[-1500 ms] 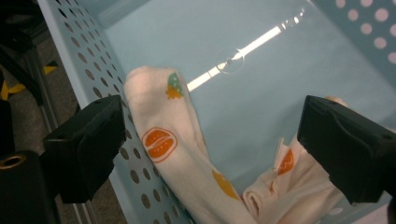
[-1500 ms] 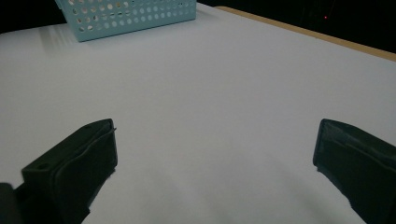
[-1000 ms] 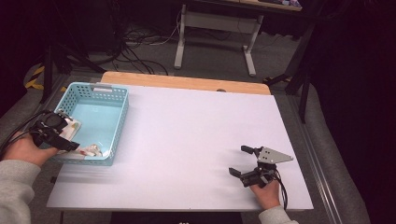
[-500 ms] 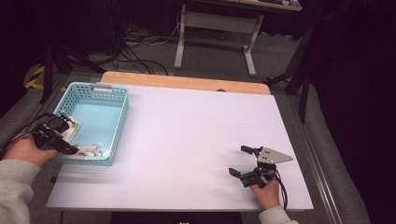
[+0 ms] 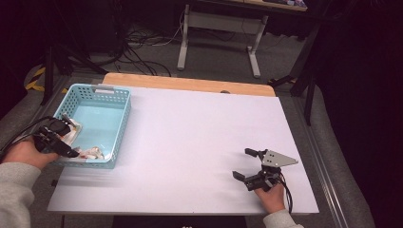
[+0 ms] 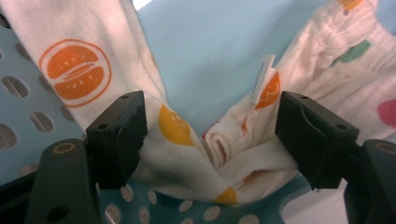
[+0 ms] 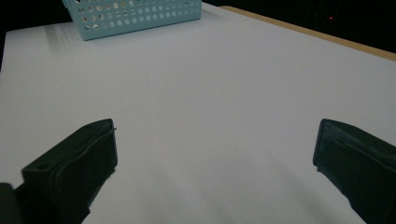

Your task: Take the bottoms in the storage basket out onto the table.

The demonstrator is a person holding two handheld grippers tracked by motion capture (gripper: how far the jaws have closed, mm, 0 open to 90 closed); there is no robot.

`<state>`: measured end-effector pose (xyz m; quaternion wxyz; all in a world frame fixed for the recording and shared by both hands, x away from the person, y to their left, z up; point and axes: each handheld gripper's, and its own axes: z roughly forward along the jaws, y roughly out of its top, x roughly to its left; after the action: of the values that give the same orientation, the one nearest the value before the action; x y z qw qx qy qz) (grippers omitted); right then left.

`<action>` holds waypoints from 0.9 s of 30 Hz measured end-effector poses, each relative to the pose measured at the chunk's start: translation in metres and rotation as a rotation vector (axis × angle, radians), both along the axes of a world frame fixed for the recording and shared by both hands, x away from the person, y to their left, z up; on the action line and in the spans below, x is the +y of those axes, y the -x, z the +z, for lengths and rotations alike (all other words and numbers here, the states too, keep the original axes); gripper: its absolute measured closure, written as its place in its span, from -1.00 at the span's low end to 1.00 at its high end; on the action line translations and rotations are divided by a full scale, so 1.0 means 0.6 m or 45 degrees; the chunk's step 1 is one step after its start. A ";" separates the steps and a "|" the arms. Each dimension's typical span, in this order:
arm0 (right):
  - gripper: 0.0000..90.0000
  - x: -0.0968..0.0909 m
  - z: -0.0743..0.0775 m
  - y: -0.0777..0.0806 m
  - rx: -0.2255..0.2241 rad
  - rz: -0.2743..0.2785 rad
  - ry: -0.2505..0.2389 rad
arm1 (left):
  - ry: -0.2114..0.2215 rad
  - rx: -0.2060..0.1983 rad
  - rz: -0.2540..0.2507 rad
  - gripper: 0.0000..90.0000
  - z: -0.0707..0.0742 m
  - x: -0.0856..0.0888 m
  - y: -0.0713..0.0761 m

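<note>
A white garment [image 6: 187,154] printed with orange and yellow fruit lies crumpled in the near left corner of a light blue perforated basket [image 5: 97,88]. My left gripper [image 6: 210,135] is open, one jaw on each side of a bunched fold of the cloth, and it is not squeezing the fold. In the high view the left gripper [image 5: 72,137] reaches over the basket's left wall towards the garment [image 5: 90,153]. My right gripper [image 5: 241,163] rests open near the table's front right, and nothing lies between its jaws [image 7: 215,154].
The white table top [image 5: 199,133] has a wooden strip along its far edge. The basket [image 7: 135,16] stands at the table's left side. Desk legs and cables lie on the floor beyond the table.
My left hand has shifted slightly at the basket's near left corner, staying over the garment. The right gripper has not moved.
</note>
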<state>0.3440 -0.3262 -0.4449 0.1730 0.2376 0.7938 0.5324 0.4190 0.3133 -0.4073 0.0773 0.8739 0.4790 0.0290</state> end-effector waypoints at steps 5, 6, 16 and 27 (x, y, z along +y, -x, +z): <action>-0.99 0.001 0.000 0.000 -0.001 0.000 0.004 | -0.008 0.019 0.016 -0.39 -0.001 -0.001 -0.005; -0.99 0.001 0.000 0.000 -0.001 0.000 0.004 | -0.008 0.019 0.016 -0.39 -0.001 -0.001 -0.005; -0.99 0.001 0.000 0.001 -0.002 0.008 0.001 | 0.078 0.110 0.021 0.00 -0.003 0.000 -0.007; -0.99 0.001 0.000 0.000 0.000 0.014 -0.003 | 0.140 0.178 -0.053 0.14 -0.004 -0.004 -0.011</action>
<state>0.3437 -0.3254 -0.4447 0.1700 0.2336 0.7945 0.5342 0.4256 0.3108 -0.4097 0.0920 0.8781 0.4657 -0.0602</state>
